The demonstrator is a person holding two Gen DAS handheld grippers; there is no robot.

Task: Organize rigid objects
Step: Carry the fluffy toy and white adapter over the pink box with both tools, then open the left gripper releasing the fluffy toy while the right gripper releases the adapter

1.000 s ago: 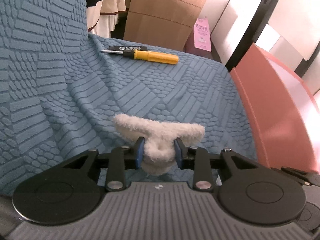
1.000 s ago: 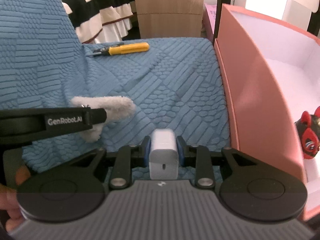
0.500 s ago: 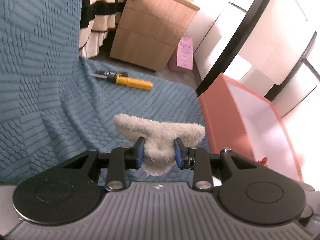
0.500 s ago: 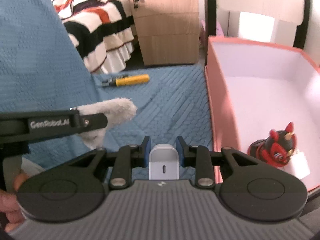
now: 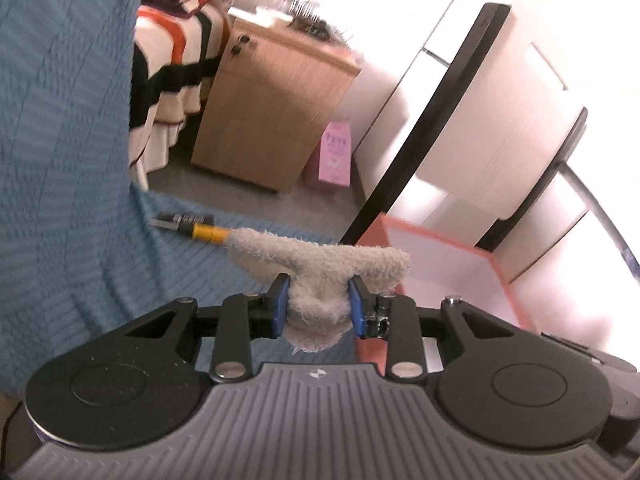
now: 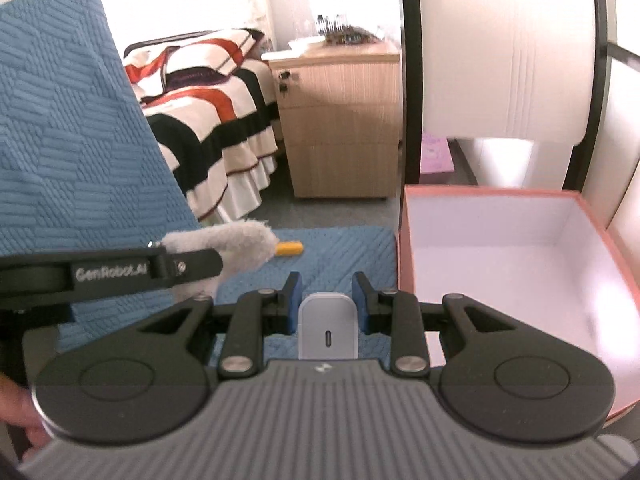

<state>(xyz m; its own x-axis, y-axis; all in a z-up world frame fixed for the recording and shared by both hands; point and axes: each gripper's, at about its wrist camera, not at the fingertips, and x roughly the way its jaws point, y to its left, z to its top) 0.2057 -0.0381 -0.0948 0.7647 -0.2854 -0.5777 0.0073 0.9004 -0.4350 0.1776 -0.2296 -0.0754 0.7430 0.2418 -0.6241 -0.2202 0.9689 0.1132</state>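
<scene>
My left gripper (image 5: 318, 304) is shut on a fluffy white cloth (image 5: 320, 264) and holds it in the air above the blue sofa cover (image 5: 72, 240). The cloth also shows in the right wrist view (image 6: 228, 248), with the left gripper's finger (image 6: 120, 270) in front of it. My right gripper (image 6: 327, 300) is shut on a white USB charger block (image 6: 328, 330), held up beside the pink box (image 6: 404, 240). A yellow-handled screwdriver (image 5: 196, 230) lies on the sofa; its handle tip shows in the right wrist view (image 6: 290, 247).
The pink box (image 5: 452, 280) has a white inside and stands open at the sofa's right edge. A wooden cabinet (image 6: 340, 128) and a striped bed (image 6: 208, 120) stand behind. A pink bag (image 5: 334, 156) stands on the floor.
Both grippers have risen and tilted up with their loads. The sofa has dropped lower in view and the room behind shows more. The red toy in the box is out of sight.
</scene>
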